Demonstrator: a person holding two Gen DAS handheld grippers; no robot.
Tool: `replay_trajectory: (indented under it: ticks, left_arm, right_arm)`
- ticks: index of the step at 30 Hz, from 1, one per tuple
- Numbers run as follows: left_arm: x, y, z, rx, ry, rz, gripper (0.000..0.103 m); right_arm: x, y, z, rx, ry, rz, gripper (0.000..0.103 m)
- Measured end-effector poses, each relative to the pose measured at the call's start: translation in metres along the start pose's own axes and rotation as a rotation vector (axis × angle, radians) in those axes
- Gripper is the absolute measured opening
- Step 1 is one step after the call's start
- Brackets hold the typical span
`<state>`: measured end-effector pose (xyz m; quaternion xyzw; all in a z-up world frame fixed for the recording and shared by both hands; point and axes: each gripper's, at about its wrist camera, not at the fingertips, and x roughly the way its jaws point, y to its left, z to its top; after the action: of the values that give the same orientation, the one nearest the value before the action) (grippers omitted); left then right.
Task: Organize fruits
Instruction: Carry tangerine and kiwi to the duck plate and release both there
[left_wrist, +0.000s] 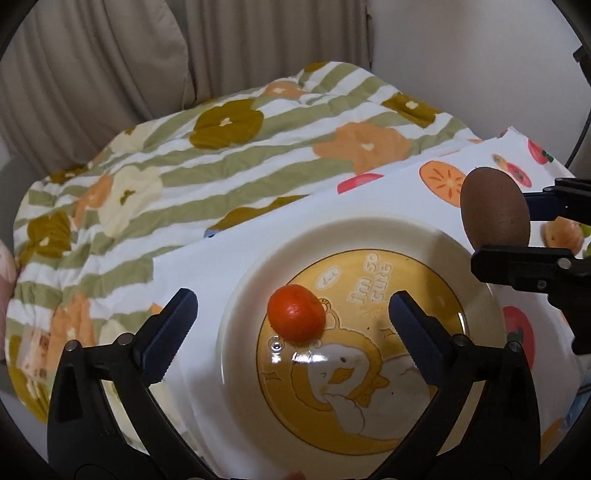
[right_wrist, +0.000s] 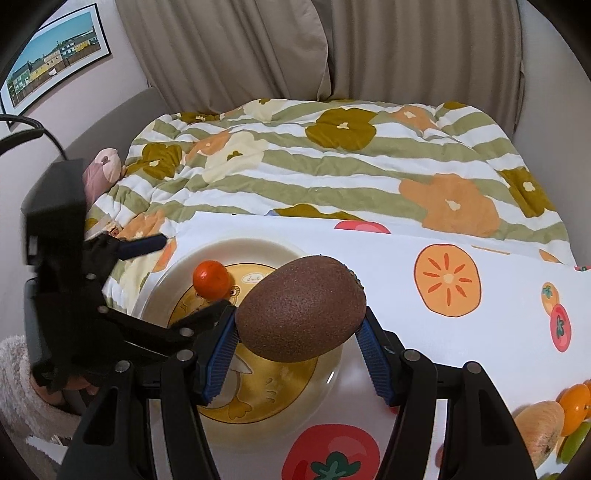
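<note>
Kiwi (right_wrist: 301, 308) is the thing to look at right now: the right hand-held gripper (right_wrist: 298, 341) has it pinched sideways between its two blue pads (right_wrist: 221, 356), lifted clear above the near edge of the cartoon plate (right_wrist: 236, 245). From the left wrist view you can see that same kiwi (left_wrist: 495, 206) off to the right side of the left hand-held gripper (left_wrist: 291, 314), just past the plate's (left_wrist: 369, 230) rim. The left one is spread wide with nothing in it, hanging over the plate, and the little orange-red tomato (left_wrist: 296, 313) sits on the plate right between its fingertips without touching either. Seen from the right hand-held gripper, that tomato (right_wrist: 211, 278) lies ahead and to the left of the kiwi. The plate rests on a white cloth (right_wrist: 498, 266) printed with persimmons and tomatoes, spread over a striped floral quilt (right_wrist: 369, 158) on the bed. Down at the right gripper's lower right there's a small pile of other fruit (right_wrist: 554, 421) on the cloth, orange, tan and green pieces.
</note>
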<state>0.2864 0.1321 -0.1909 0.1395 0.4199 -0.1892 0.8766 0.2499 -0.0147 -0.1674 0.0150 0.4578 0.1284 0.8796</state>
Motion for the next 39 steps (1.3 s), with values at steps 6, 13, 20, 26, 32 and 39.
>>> replay_trajectory:
  ticks: [6, 13, 20, 26, 32, 39]
  left_arm:
    - [-0.015, 0.015, -0.006, -0.039, 0.01, 0.03, 0.103]
    - [-0.031, 0.042, -0.023, -0.112, 0.025, 0.081, 0.103]
    - [-0.034, 0.047, -0.036, -0.116, 0.042, 0.099, 0.103]
    - [-0.036, 0.046, -0.041, -0.118, 0.044, 0.096, 0.103]
    - [-0.037, 0.048, -0.045, -0.117, 0.049, 0.099, 0.103]
    - [-0.041, 0.049, -0.048, -0.138, 0.05, 0.102, 0.103]
  right_arm:
    - [-0.001, 0.002, 0.005, -0.018, -0.001, 0.009, 0.059]
    - [0.025, 0.014, 0.013, -0.018, 0.027, 0.048, 0.059]
    - [0.056, 0.031, 0.019, -0.07, 0.051, 0.058, 0.059]
    - [0.074, 0.036, 0.023, -0.125, 0.071, 0.041, 0.059]
    - [0.082, 0.043, 0.023, -0.175, 0.096, 0.015, 0.059]
    - [0.066, 0.04, 0.02, -0.151, 0.011, 0.06, 0.103]
